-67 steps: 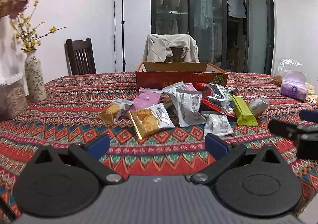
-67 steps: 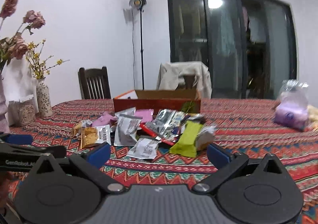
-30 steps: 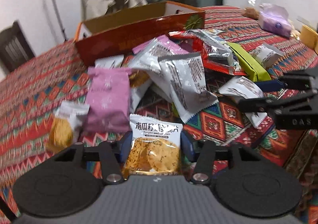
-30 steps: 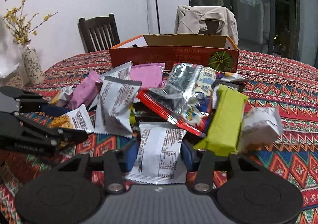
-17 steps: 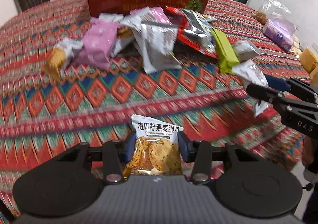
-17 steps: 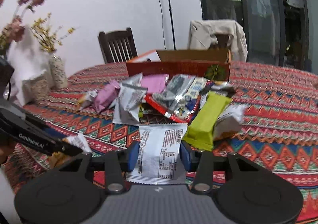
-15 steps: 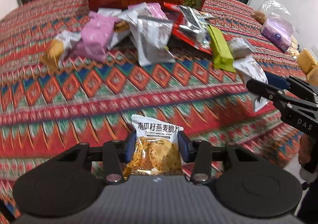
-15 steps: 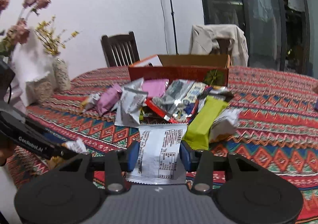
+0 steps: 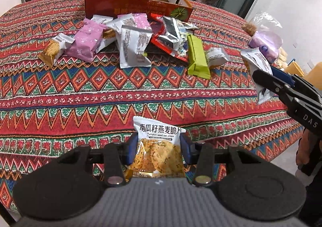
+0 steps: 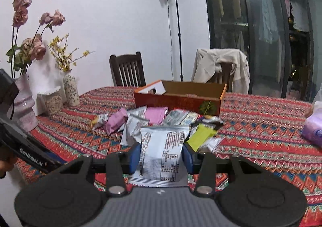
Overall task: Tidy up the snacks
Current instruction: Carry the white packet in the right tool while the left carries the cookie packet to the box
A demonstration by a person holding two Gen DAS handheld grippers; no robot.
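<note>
My left gripper (image 9: 159,147) is shut on a pumpkin seed oat crisp packet (image 9: 158,150), white on top with golden crisps, held above the near part of the patterned table (image 9: 100,94). My right gripper (image 10: 161,155) is shut on a silver-white snack packet (image 10: 163,154), lifted over the table; in the left wrist view that gripper (image 9: 267,82) comes in from the right with the same packet (image 9: 255,63). A pile of several snack packets (image 9: 136,43) lies in front of an open red cardboard box (image 9: 138,3) at the far side.
A green bar (image 9: 197,55) and pink packets (image 9: 86,39) lie in the pile. Vases with flowers (image 10: 24,94) stand at the table's left edge, a purple tissue pack (image 9: 265,43) at the right. Chairs (image 10: 127,72) and a lamp stand (image 10: 177,25) are behind the table.
Both grippers have lifted and drawn back from the pile, each carrying its packet. The left one now looks down on the table from higher; the snack pile lies farther away in both views.
</note>
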